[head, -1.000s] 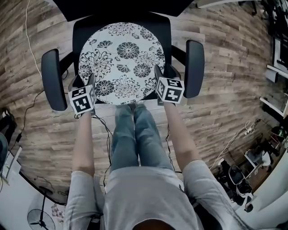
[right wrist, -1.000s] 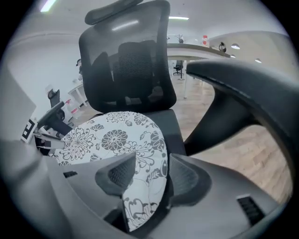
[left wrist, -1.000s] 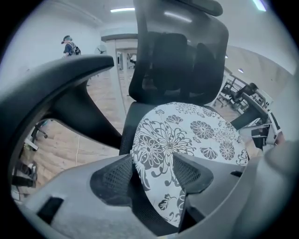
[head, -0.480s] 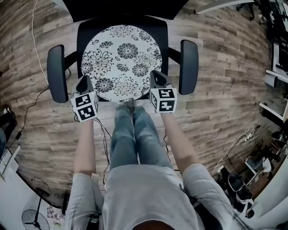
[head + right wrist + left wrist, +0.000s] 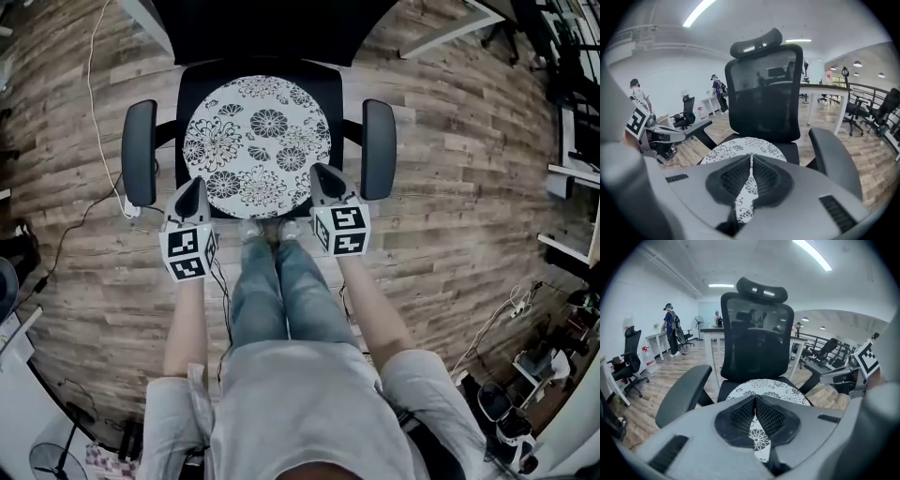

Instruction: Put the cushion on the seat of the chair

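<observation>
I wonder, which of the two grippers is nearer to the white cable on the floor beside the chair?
Left. The left gripper hangs by the cushion's near-left edge, on the cable's side of the chair; the right gripper is across the cushion, farther from it.

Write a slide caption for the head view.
Floral cushion lies on the chair seat; left gripper and right gripper, both shut and empty, hover near its front edge.

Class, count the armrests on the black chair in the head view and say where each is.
2. One armrest lies left of the cushion, the other armrest right of it. None seems hidden.
</observation>
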Available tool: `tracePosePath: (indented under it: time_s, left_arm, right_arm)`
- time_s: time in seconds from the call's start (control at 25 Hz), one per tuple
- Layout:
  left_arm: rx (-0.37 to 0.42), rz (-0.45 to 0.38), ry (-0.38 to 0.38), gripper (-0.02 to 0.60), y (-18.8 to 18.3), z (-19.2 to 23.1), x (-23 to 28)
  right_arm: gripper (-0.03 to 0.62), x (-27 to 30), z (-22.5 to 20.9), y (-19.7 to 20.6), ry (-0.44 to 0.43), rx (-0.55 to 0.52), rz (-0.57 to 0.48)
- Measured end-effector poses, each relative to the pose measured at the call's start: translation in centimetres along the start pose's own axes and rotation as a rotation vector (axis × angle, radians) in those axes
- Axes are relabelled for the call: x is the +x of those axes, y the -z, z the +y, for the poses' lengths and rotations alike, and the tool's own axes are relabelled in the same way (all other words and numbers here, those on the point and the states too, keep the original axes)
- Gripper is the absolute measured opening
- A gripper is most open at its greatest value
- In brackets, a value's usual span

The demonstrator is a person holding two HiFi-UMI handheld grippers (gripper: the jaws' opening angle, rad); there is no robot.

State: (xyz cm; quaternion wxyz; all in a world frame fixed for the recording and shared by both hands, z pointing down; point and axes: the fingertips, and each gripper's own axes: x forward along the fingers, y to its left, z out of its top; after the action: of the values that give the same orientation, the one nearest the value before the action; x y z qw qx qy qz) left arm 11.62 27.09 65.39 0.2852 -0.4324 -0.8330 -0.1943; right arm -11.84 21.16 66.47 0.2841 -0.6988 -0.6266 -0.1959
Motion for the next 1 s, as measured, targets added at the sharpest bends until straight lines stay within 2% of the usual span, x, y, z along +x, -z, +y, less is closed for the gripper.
tracePosePath:
  time_s: [0.56,0.8,1.0]
  left_arm:
    - [-0.038,-0.217,0.024,0.012,-6.5,-3.0,-9.4]
    - [0.02,-0.282,0.031,0.012,-9.2,-4.6,-12.7]
    - [0.026,-0.347,0.044,0.012,-12.3,-5.7,-15.0]
  right_arm:
    - [0.018,-9.7,2.5,-6.1,-0.047,-0.065,-0.155]
    - [0.02,-13.5,2.7,-8.8,-0.044,-0.087,-0.23]
    - [0.02,-16.5,2.9,-11.2,-0.038,-0.08,-0.292]
